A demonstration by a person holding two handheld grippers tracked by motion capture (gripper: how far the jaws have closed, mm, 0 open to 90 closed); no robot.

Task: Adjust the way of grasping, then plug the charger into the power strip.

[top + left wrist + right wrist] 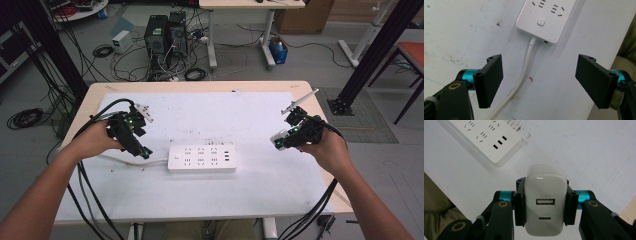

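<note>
A white power strip lies flat in the middle of the white mat, and its white cable runs off to the left. My left gripper hovers just left of the strip, over the cable. In the left gripper view its jaws stand wide open with nothing between them. Below them are the cable and the switch end of the strip. My right gripper is right of the strip, shut on a white USB charger whose ports face the camera. The strip's USB end lies beyond it.
The white mat covers most of a light wooden table. Black cables trail from both grippers over the table's front edge. On the floor beyond the table stand computer towers amid tangled cables, and black frame posts rise at both sides.
</note>
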